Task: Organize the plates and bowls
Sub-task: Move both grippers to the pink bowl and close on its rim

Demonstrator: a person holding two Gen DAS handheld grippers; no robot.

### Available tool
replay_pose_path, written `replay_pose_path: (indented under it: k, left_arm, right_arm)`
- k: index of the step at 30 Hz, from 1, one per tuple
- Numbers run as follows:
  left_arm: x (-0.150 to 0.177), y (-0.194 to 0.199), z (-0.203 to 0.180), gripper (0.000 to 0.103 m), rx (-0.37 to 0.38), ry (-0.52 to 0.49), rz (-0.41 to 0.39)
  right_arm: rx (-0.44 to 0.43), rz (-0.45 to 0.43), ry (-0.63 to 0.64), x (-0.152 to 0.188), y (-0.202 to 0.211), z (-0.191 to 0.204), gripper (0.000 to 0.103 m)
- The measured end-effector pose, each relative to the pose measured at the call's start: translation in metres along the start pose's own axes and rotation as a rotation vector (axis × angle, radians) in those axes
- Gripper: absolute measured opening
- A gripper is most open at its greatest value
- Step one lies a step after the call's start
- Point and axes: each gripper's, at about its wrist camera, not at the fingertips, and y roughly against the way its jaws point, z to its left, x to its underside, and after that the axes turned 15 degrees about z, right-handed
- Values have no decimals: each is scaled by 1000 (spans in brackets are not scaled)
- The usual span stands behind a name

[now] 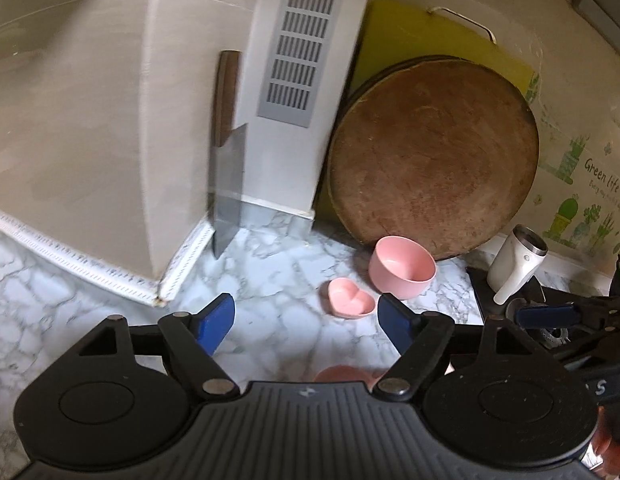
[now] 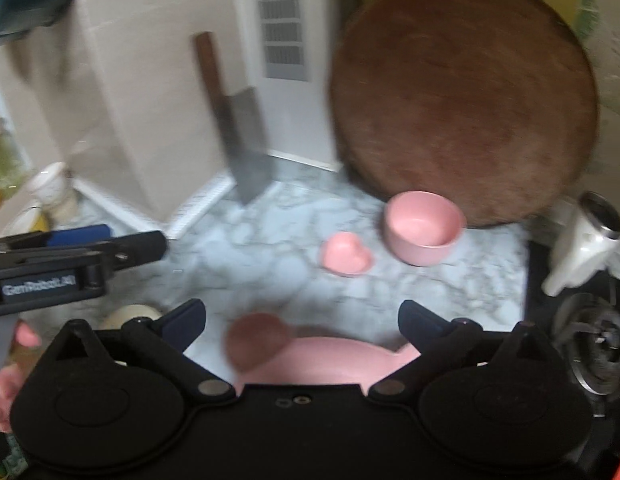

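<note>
A round pink bowl (image 1: 402,267) stands upright on the marble counter in front of a round wooden board; it also shows in the right wrist view (image 2: 424,227). A small pink heart-shaped dish (image 1: 351,297) lies just left of it, also in the right wrist view (image 2: 346,256). My left gripper (image 1: 305,322) is open and empty, short of the heart dish. My right gripper (image 2: 301,320) is open above a larger pink dish (image 2: 330,360) with a brownish-pink spoon (image 2: 257,342) at its left end. A pink edge (image 1: 342,372) shows under the left gripper.
A round wooden cutting board (image 1: 434,152) and a yellow board (image 1: 414,28) lean on the back wall. A cleaver (image 1: 227,184) stands against the corner. A white device with a metal nozzle (image 1: 516,258) and a dark stove area (image 2: 590,340) are on the right.
</note>
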Motion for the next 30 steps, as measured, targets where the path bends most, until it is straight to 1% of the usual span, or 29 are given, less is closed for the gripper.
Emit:
replay_pose_path:
  k: [4, 6, 8, 10, 14, 15, 18, 20, 23, 26, 28, 30]
  left_arm:
    - [-18, -18, -15, 78, -10, -4, 28]
    - [-29, -29, -21, 78, -11, 3, 53]
    - [-38, -40, -27, 78, -14, 4, 65]
    - [-46, -50, -34, 78, -19, 2, 70]
    - [-62, -72, -48, 78, -8, 6, 96]
    - [-66, -78, -52, 78, -7, 7, 105]
    - [-75, -99, -63, 78, -5, 0, 130]
    - [-80, -114, -69, 78, -19, 0, 143]
    - [-90, -137, -74, 78, -5, 23, 187]
    - [-99, -163, -78, 78, 7, 59, 241]
    - [-103, -177, -81, 78, -2, 76, 257]
    - [-109, -193, -83, 78, -7, 85, 273]
  right_arm:
    - [51, -87, -37, -3, -2, -30, 103]
    - [49, -113, -56, -6, -3, -45, 103]
    - [39, -102, -65, -13, -6, -60, 103]
    - [53, -96, -83, -21, -9, -73, 103]
    - [137, -63, -125, -40, -26, -95, 103]
    - [138, -59, -131, -43, -31, -100, 103]
    - [97, -30, -167, -52, -46, -117, 103]
    - [87, -25, -183, -60, -54, -125, 103]
    - [91, -20, -202, -71, -68, -133, 103]
    - [100, 2, -220, -82, -86, -143, 102]
    - [97, 18, -224, -91, -99, -150, 99]
    - [93, 37, -235, -97, -112, -157, 97]
